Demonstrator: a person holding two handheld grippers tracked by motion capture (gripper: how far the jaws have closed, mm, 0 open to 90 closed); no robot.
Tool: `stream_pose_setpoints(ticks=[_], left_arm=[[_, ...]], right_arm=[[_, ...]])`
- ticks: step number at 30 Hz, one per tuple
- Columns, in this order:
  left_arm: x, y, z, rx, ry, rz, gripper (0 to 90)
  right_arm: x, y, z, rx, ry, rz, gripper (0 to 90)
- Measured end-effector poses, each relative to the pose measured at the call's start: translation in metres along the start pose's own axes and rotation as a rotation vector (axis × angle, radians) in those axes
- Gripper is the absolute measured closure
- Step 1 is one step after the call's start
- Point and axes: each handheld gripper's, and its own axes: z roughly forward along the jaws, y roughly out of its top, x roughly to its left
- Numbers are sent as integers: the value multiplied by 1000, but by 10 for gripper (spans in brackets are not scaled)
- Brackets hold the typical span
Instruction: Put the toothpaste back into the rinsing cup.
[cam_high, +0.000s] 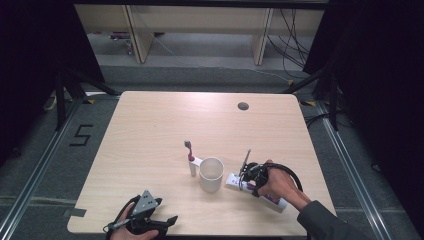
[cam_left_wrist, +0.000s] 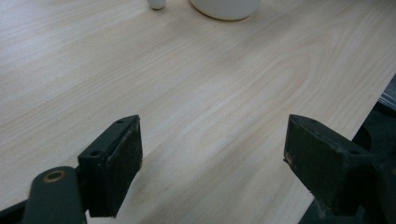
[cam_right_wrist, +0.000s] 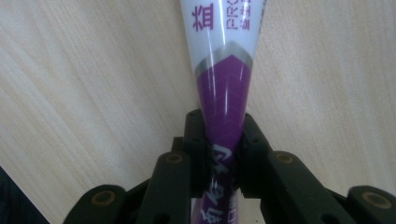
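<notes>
A white and purple toothpaste tube (cam_high: 233, 181) (cam_right_wrist: 224, 70) lies on the table right of a white cup (cam_high: 211, 174) (cam_left_wrist: 225, 7). My right gripper (cam_high: 248, 180) (cam_right_wrist: 223, 126) is shut on the tube's purple part, squeezing it flat between the pads. A toothbrush (cam_high: 190, 159) with a pink neck and white handle sits just left of the cup; its white end (cam_left_wrist: 157, 3) peeks in at the top of the left gripper view. My left gripper (cam_high: 167, 224) (cam_left_wrist: 212, 158) rests near the table's front left edge, open, with bare wood between its fingers.
The light wooden table (cam_high: 150, 125) has a round cable hole (cam_high: 243, 106) at the back right. Its front edge (cam_left_wrist: 345, 126) runs close beside my left gripper's right jaw. Dark floor and frame rails surround the table.
</notes>
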Motion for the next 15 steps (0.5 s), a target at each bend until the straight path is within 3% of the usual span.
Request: stream_pose_setpoints(ticks=[1, 4, 7, 8, 9, 10, 11, 13, 14, 15], left_arm=[[0, 0, 0, 1, -2, 0, 191], [0, -1, 0, 3, -5, -1, 191], [0, 0, 0, -3, 2, -3, 192], [1, 0, 0, 0, 3, 0, 192], [1, -1, 0, 2, 1, -3, 192], [1, 0, 1, -1, -2, -2, 194], [1, 0, 0, 0, 2, -1, 194], [1, 0, 1, -3, 5, -5, 194], [0, -1, 2, -18, 5, -20, 194], [1, -1, 0, -2, 1, -1, 195]], right_arm=[[2, 0, -1, 1, 5, 34, 776], [-3, -3, -1, -25, 10, 25, 777], [-6, -8, -7, -57, 13, 63, 777], [-6, -10, -10, -92, 25, 81, 778], [-9, -12, -14, -101, 8, 75, 778], [-10, -14, -20, -134, 29, 96, 778], [-13, -16, -22, -158, 39, 73, 778], [-16, -22, -29, -225, 28, 117, 778], [-19, -24, -32, -246, 22, 108, 778], [-20, -27, -35, -270, 7, 122, 778]])
